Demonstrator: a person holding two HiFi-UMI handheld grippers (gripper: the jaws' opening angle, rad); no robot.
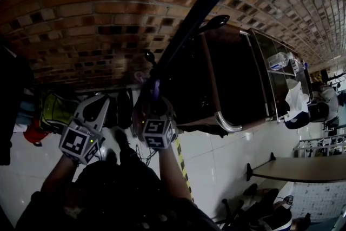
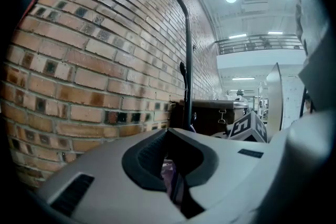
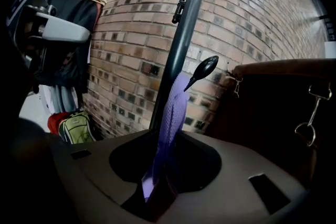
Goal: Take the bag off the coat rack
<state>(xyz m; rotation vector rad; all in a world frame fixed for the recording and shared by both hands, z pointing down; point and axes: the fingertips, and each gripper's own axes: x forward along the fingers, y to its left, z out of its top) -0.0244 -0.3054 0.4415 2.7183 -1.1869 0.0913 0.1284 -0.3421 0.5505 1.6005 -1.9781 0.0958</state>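
Observation:
The black coat rack pole (image 1: 205,5) rises in front of a brick wall, also in the right gripper view (image 3: 184,44) and the left gripper view (image 2: 188,71). A purple strap (image 3: 173,113) of the bag hangs from a black hook (image 3: 203,68) and runs down into my right gripper (image 3: 157,194), whose jaws are shut on it. In the head view the strap (image 1: 155,89) shows just above the right gripper (image 1: 154,111). My left gripper (image 1: 94,113) is beside it to the left. Its jaws (image 2: 176,186) stand almost together with a bit of purple fabric (image 2: 168,174) in the slit. The bag's body is hidden.
A dark wooden cabinet (image 1: 227,78) stands right of the pole. A green backpack (image 3: 77,127) lies on the floor by the wall, with dark clothes (image 3: 68,34) hanging above it. A metal shelf (image 1: 281,67) and a bench (image 1: 303,167) are at the right.

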